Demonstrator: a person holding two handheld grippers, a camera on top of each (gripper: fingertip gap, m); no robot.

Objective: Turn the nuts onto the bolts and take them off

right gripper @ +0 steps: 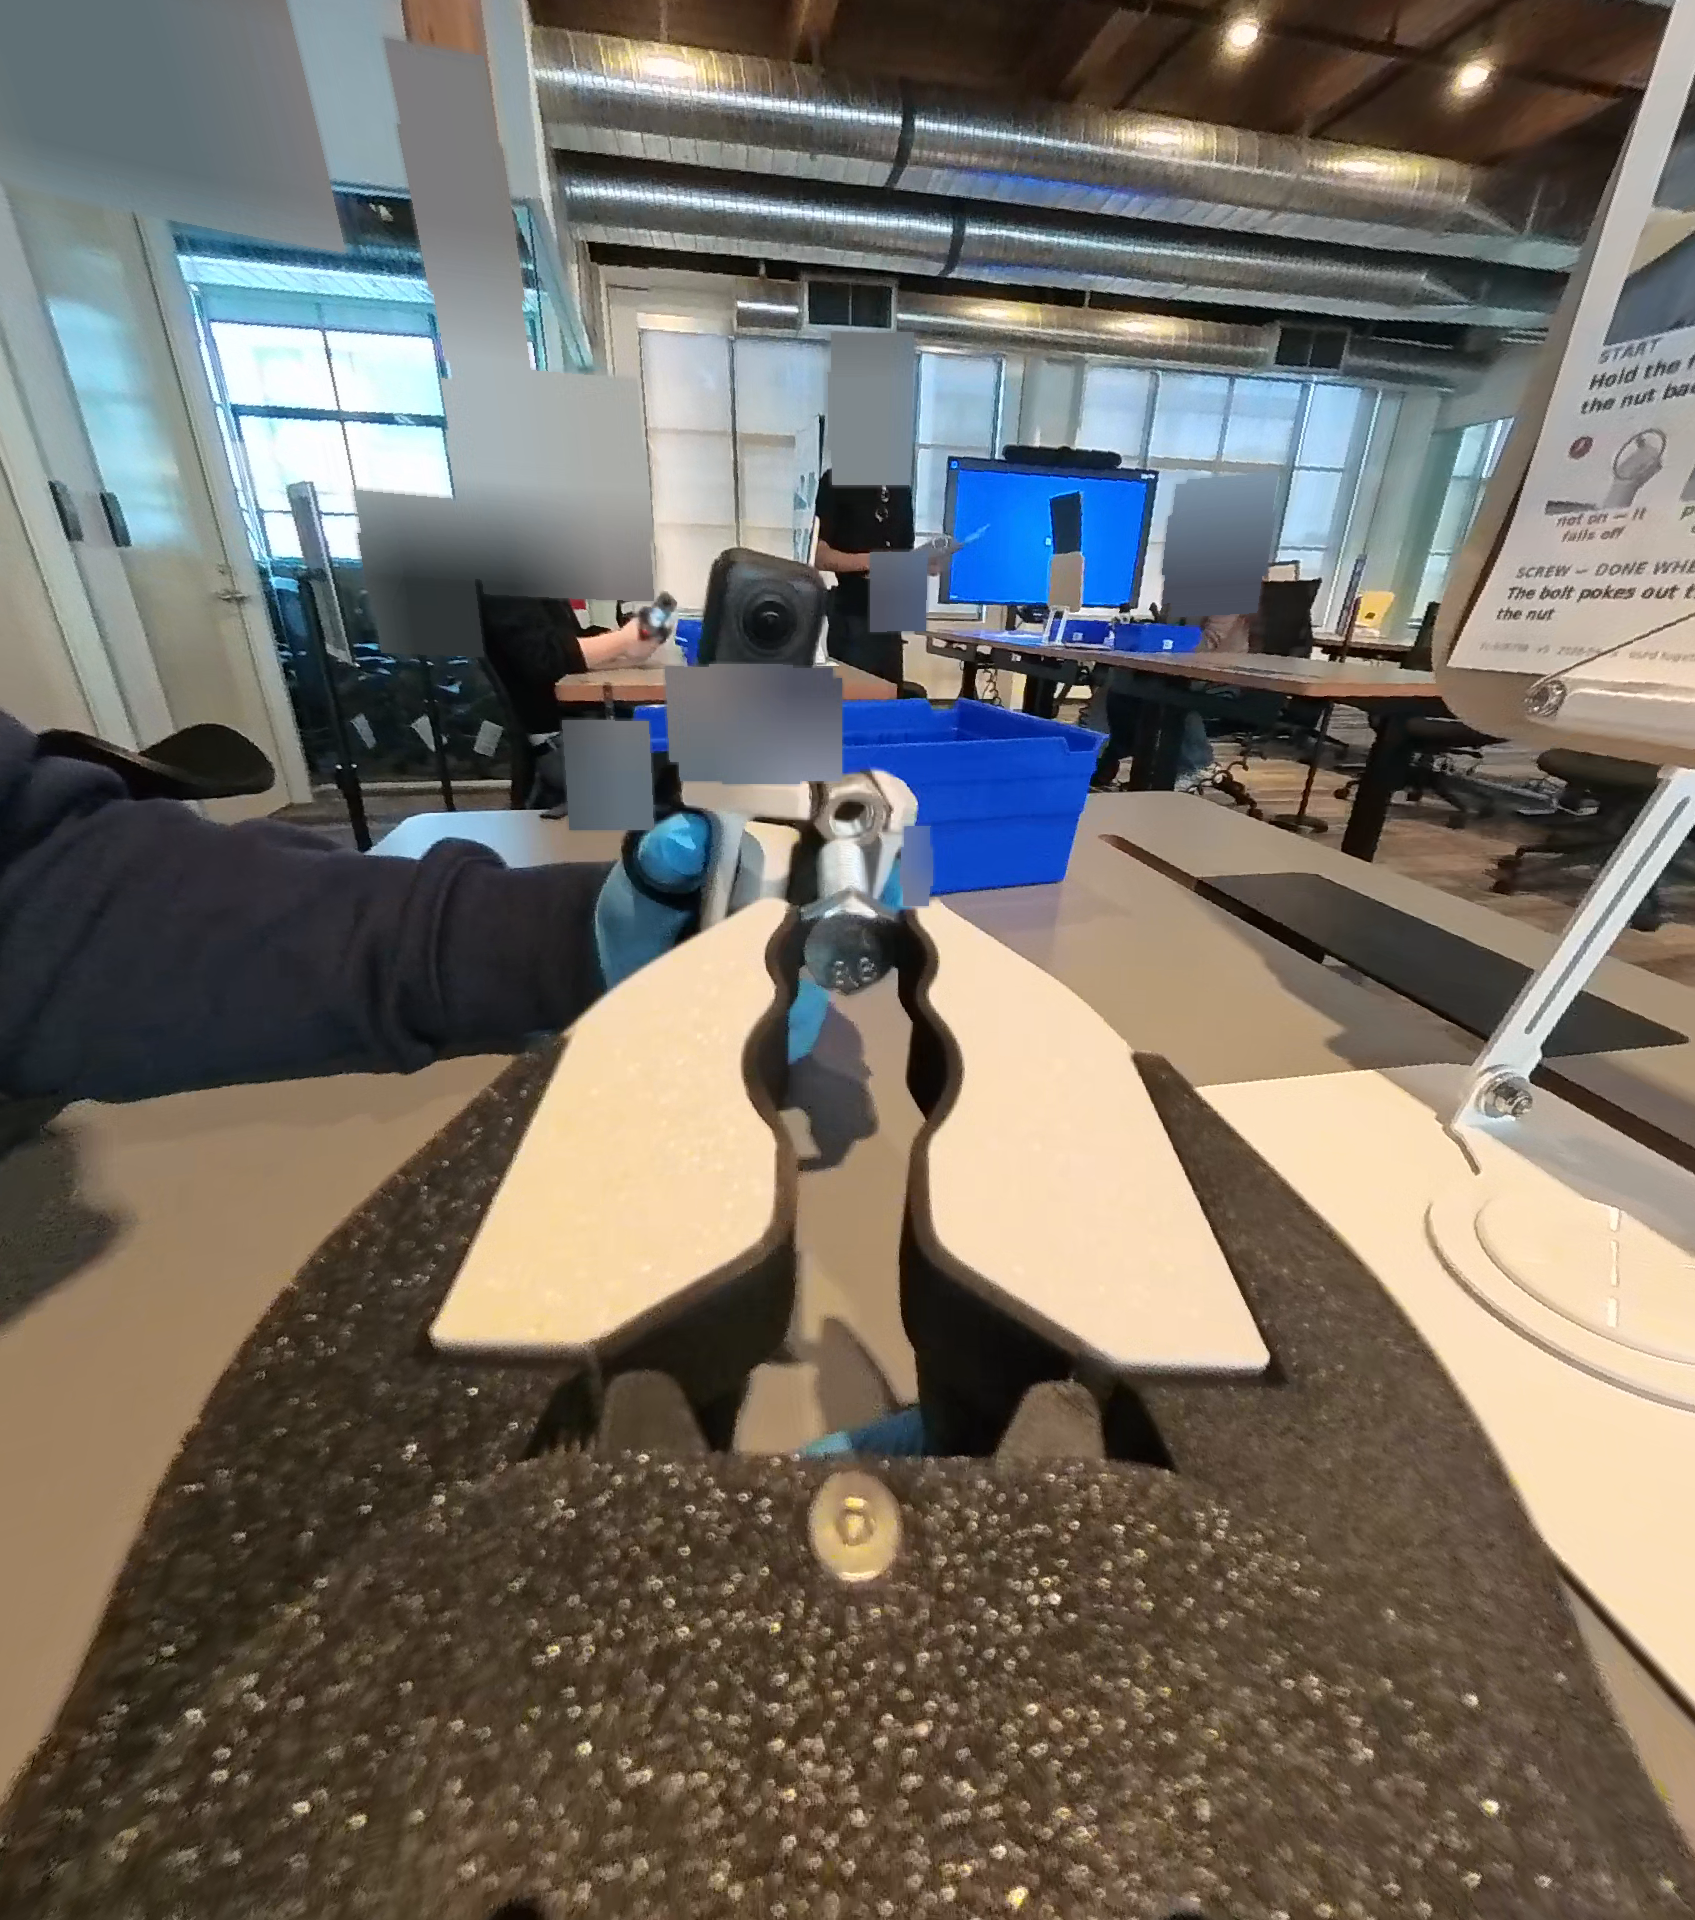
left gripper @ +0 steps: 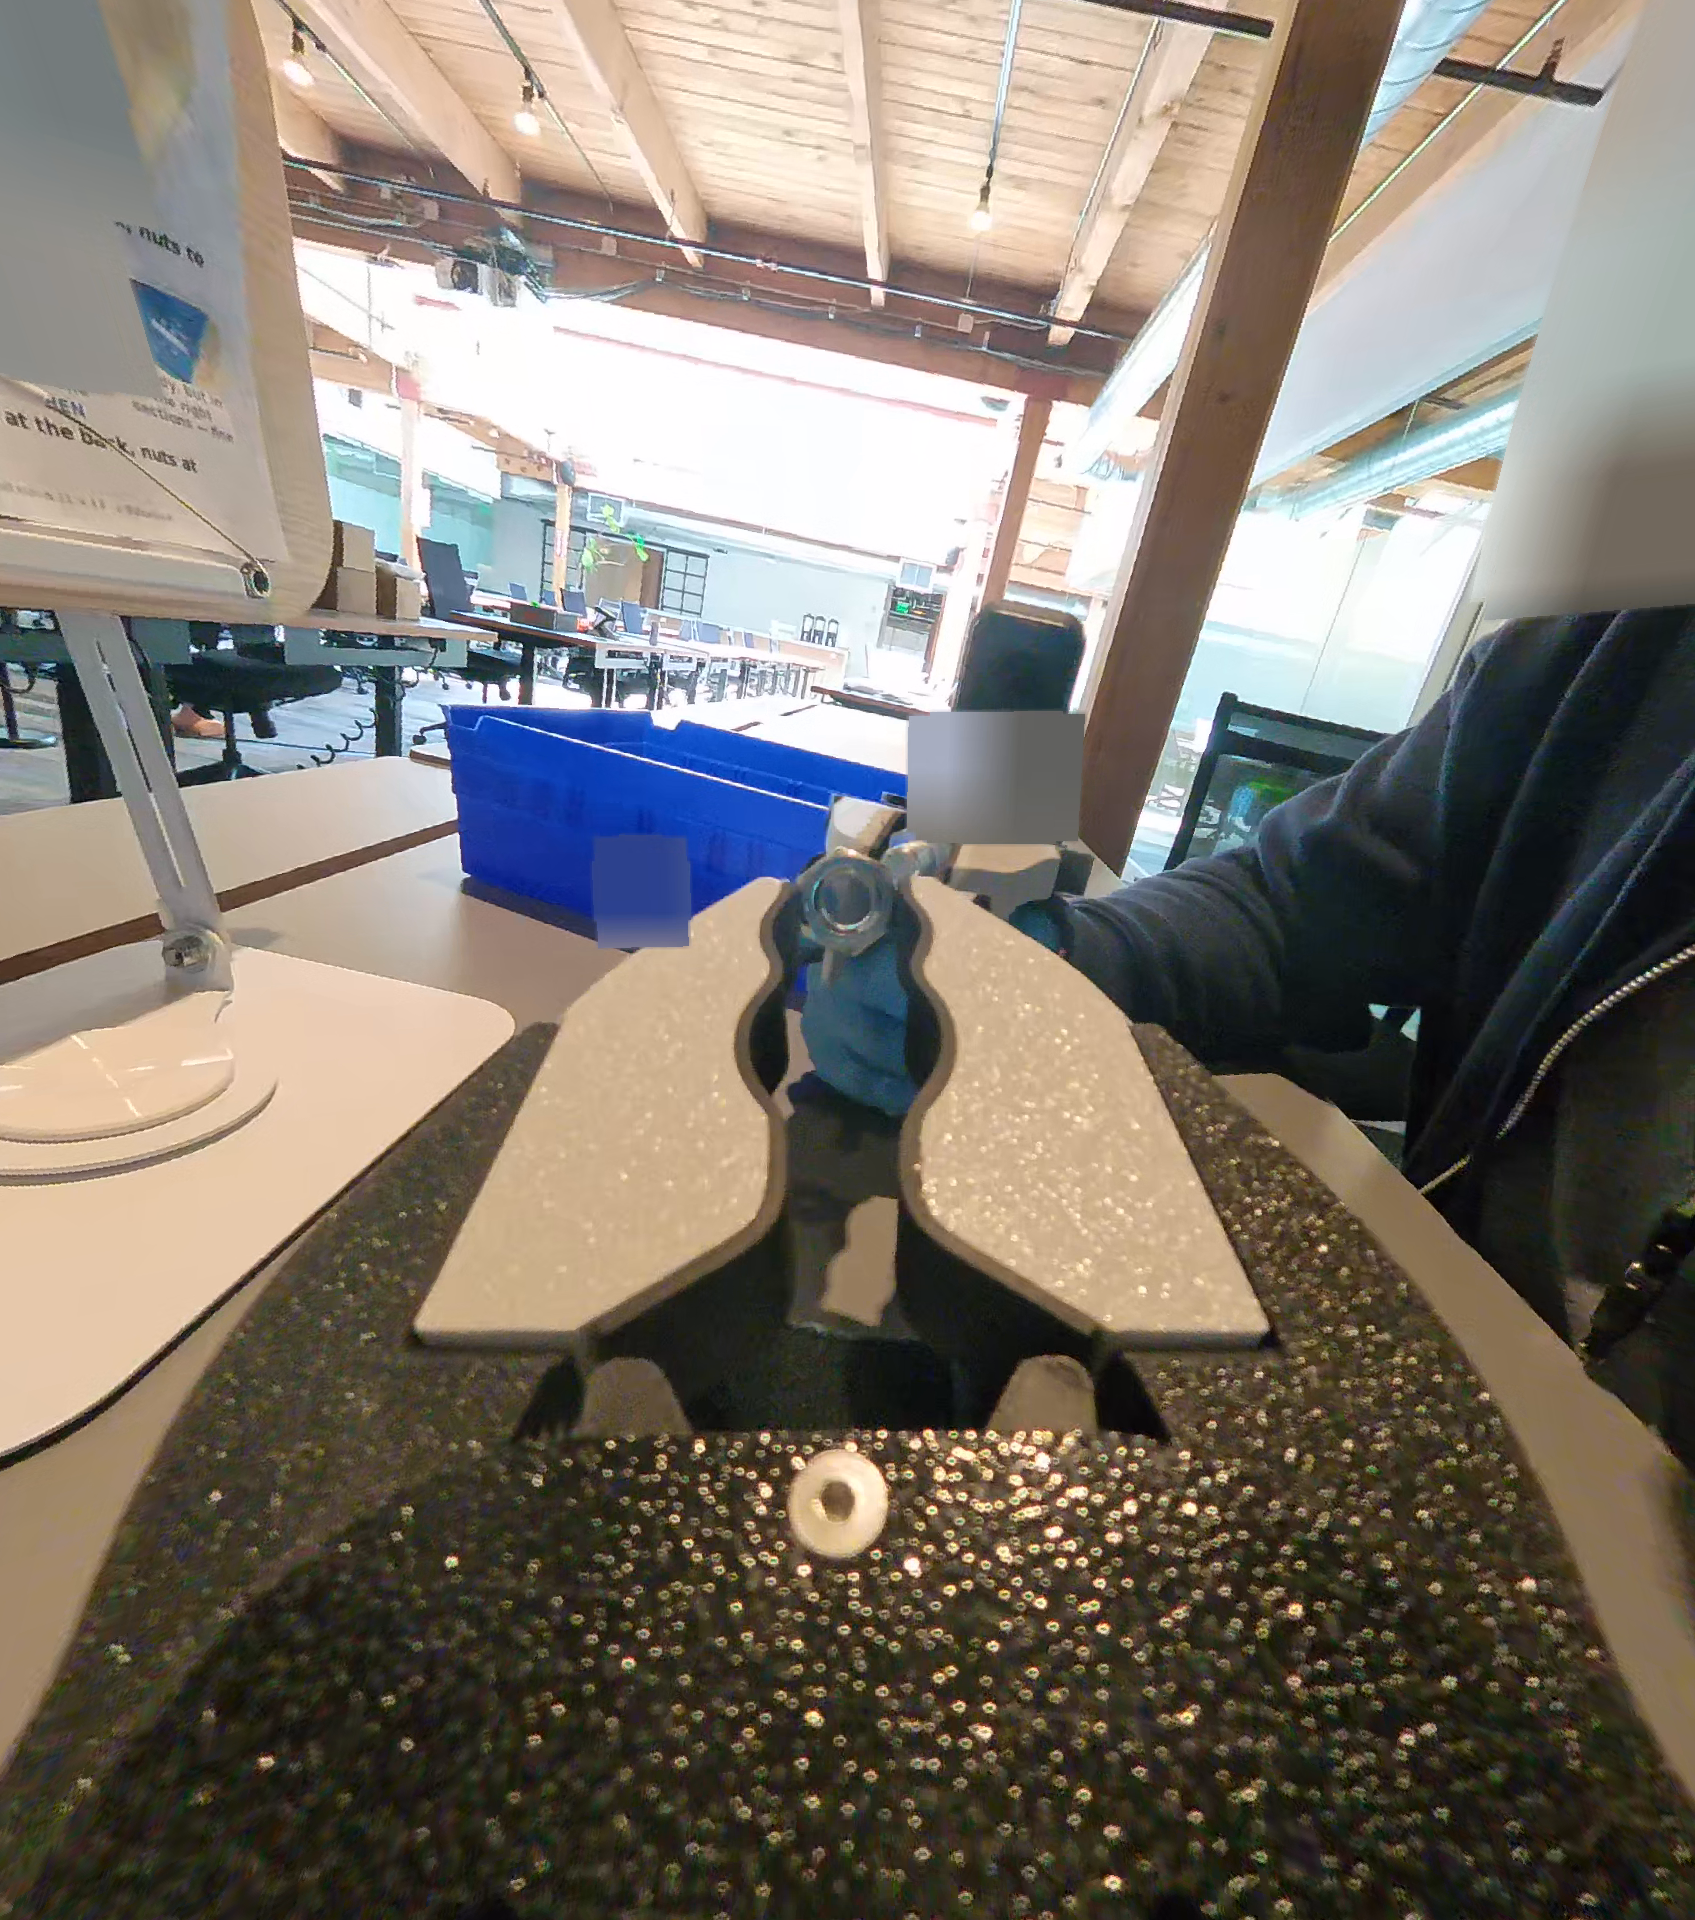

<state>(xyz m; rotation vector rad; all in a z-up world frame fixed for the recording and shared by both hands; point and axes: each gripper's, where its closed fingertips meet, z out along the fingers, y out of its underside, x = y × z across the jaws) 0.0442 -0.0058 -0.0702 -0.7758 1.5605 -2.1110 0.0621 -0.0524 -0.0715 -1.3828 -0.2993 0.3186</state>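
My left gripper [left gripper: 845, 900] is shut on a silver hex nut [left gripper: 843, 906], seen face-on with its hole toward the camera. My right gripper [right gripper: 845, 935] is shut on the hex head of a silver bolt [right gripper: 843, 958]. The bolt's threaded shaft points away from it into the nut [right gripper: 851, 818]. In the right wrist view the left gripper's white fingers [right gripper: 890, 821] hold that nut just beyond my fingertips. Both grippers face each other above the table. A blue-gloved hand [right gripper: 661, 883] holds the left gripper. How far the thread sits in the nut is hidden.
A blue plastic bin [left gripper: 614, 821] stands on the grey table behind the grippers and also shows in the right wrist view [right gripper: 1009, 790]. A white stand [left gripper: 95, 1091] carries an instruction sheet [left gripper: 147, 416]. The person's dark sleeve [left gripper: 1445, 935] reaches in. A black strip [right gripper: 1394, 956] lies on the table. My hands' fingertips stand some 6 cm from each other.
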